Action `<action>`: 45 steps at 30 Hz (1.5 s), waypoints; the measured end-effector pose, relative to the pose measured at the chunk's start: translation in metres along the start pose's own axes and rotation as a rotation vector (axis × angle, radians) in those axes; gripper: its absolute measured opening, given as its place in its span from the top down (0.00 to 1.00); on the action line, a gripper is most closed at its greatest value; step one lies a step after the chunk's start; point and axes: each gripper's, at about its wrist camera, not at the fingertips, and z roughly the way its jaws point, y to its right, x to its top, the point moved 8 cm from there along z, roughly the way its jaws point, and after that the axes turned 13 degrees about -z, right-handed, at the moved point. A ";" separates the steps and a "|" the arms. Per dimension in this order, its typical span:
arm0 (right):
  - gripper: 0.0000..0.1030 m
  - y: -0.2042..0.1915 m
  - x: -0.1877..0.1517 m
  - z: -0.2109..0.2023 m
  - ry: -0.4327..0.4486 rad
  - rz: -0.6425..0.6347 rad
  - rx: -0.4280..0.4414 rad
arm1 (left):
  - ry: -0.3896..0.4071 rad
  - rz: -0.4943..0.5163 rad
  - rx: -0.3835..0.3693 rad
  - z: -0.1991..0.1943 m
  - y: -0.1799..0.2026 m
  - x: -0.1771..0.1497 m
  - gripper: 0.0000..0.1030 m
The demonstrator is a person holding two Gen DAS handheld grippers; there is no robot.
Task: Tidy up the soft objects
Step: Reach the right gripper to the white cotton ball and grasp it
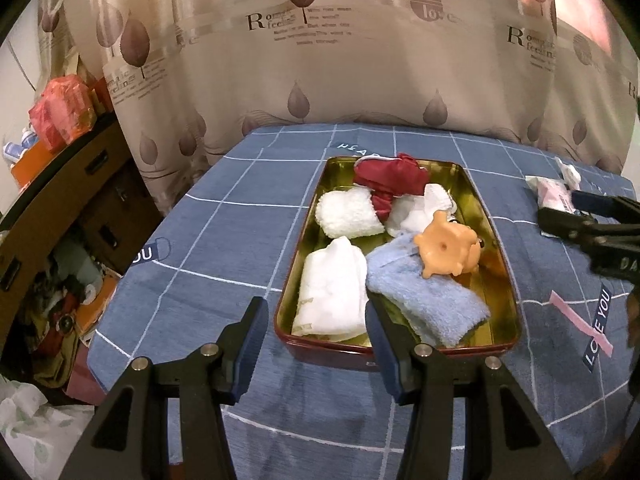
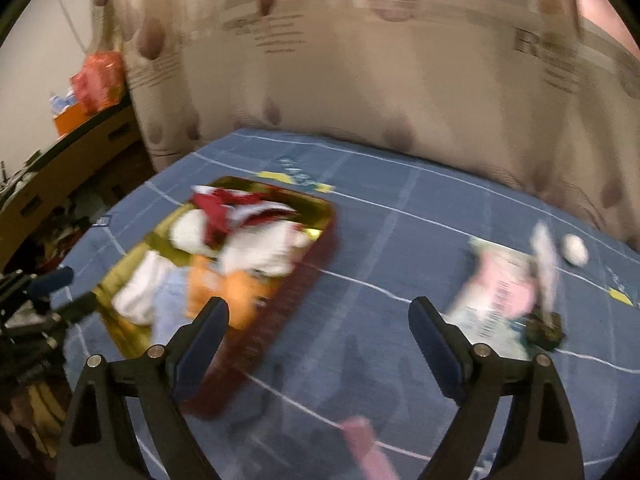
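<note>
The left hand-held gripper point(image 1: 316, 344) hangs open and empty at the near rim of the gold tin point(image 1: 498, 240). Inside lie a white towel point(image 1: 330, 296), a blue towel point(image 1: 428, 304), a fluffy white roll point(image 1: 348, 214), a red cloth point(image 1: 390, 180) and an orange toy point(image 1: 446, 250) — most of the sorting looks done. The right hand-held gripper point(image 2: 318, 332), jaws spread and empty, points over the blue checked counter point(image 2: 380, 240); at its 2 o'clock a pink-and-white packet point(image 2: 500, 288) and a small white ball point(image 2: 575, 251) remain outside, apparently left to collect.
</note>
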 end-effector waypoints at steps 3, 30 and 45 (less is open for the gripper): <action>0.13 0.039 -0.014 -0.007 -0.008 0.051 -0.052 | 0.003 0.005 0.002 0.000 0.002 -0.001 0.50; 0.10 0.285 -0.088 0.033 -0.152 0.286 -0.351 | -0.014 0.115 -0.073 -0.006 0.058 -0.005 0.46; 0.09 0.326 -0.047 0.114 -0.216 0.252 -0.369 | -0.029 0.277 -0.218 -0.003 0.158 -0.006 0.45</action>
